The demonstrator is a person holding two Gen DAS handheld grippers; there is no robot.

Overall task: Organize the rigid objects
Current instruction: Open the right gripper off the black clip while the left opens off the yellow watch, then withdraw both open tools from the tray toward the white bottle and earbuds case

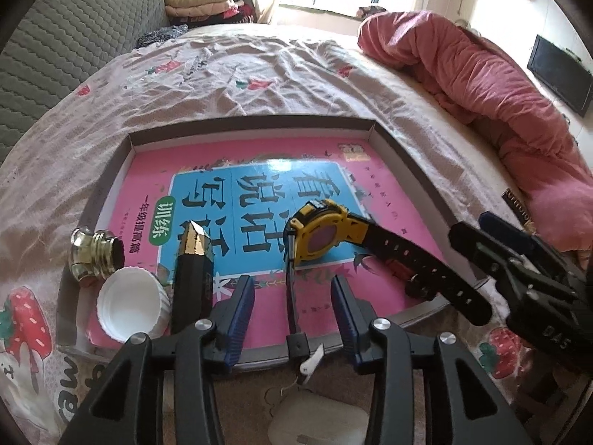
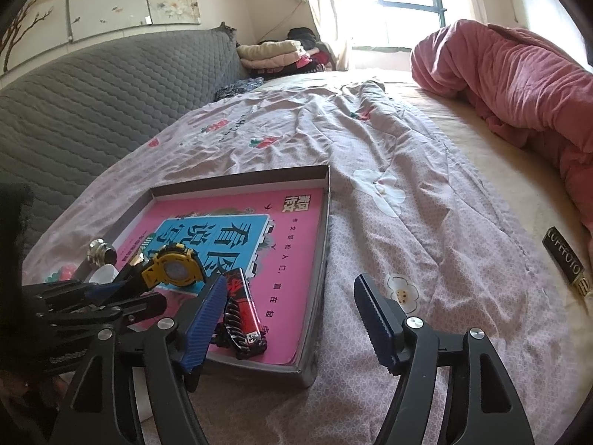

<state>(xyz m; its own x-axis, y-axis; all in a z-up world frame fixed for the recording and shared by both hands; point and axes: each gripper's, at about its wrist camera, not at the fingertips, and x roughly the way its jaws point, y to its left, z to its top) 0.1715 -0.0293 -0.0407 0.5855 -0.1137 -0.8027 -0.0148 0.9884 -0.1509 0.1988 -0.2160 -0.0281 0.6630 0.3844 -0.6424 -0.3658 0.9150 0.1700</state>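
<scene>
A shallow grey tray (image 1: 415, 159) lies on the bed with a pink book (image 1: 207, 163) inside. On the book lie a yellow watch (image 1: 320, 231), a black-and-gold cap-shaped piece (image 1: 192, 270), a gold knob (image 1: 94, 256), a white lid (image 1: 129, 307) and, in the right wrist view, a red lighter (image 2: 246, 302). My left gripper (image 1: 292, 306) is open over the tray's near edge, its jaws either side of the watch's strap. My right gripper (image 2: 289, 320) is open at the tray's right near corner (image 2: 307, 367), beside the lighter.
A rolled pink quilt (image 1: 481, 74) lies along the bed's right side. A grey padded headboard (image 2: 92, 92) is at the left. A small black labelled item (image 2: 565, 259) lies on the sheet at the right. A white case (image 1: 318, 422) lies below the left gripper.
</scene>
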